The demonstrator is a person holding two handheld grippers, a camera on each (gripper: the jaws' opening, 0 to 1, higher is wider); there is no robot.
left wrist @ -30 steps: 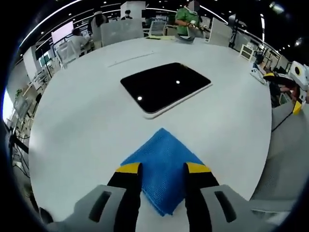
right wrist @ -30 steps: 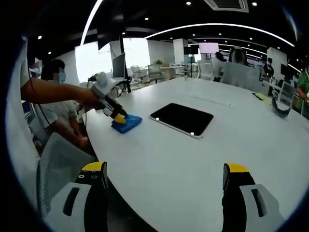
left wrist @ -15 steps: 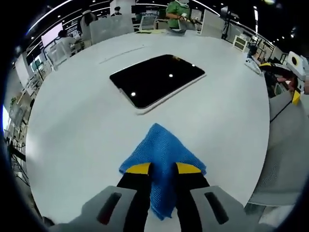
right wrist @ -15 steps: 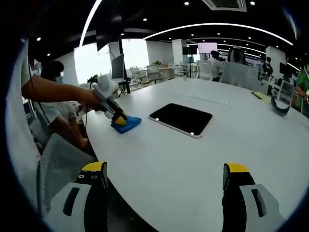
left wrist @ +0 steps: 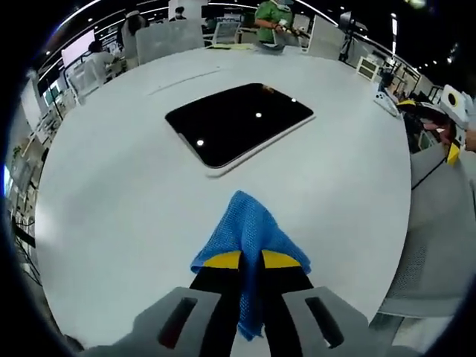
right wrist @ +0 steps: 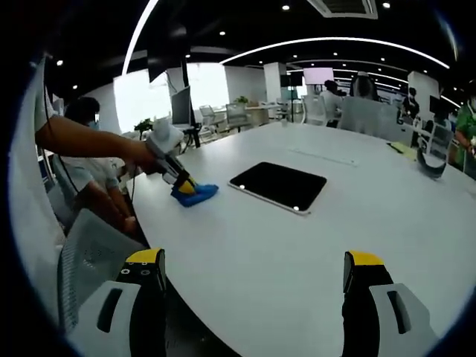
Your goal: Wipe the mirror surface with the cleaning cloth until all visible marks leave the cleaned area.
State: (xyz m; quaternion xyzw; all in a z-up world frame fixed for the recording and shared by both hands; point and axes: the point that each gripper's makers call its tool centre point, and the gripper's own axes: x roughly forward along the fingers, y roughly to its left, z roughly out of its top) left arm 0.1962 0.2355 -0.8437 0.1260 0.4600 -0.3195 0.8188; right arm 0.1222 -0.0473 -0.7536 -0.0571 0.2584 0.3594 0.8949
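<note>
Left gripper (left wrist: 251, 259) fingers pinch the blue cloth (left wrist: 249, 232) on the counter (left wrist: 111, 193), mirror (left wrist: 238, 121) at 12 o'clock. Right gripper (right wrist: 253, 275) fingers spread wide.

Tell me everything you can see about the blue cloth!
The blue cloth looks soft and woven, like a fuzzy cleaning rag. The left claw is pinching it, so it bunches up into a peak between the yellow-tipped jaws, with one end hanging down toward the camera. Its far corner points at the mirror but stays apart from it. It sits on the white table, near the edge. In the right gripper view it is a small blue lump under that claw.
</note>
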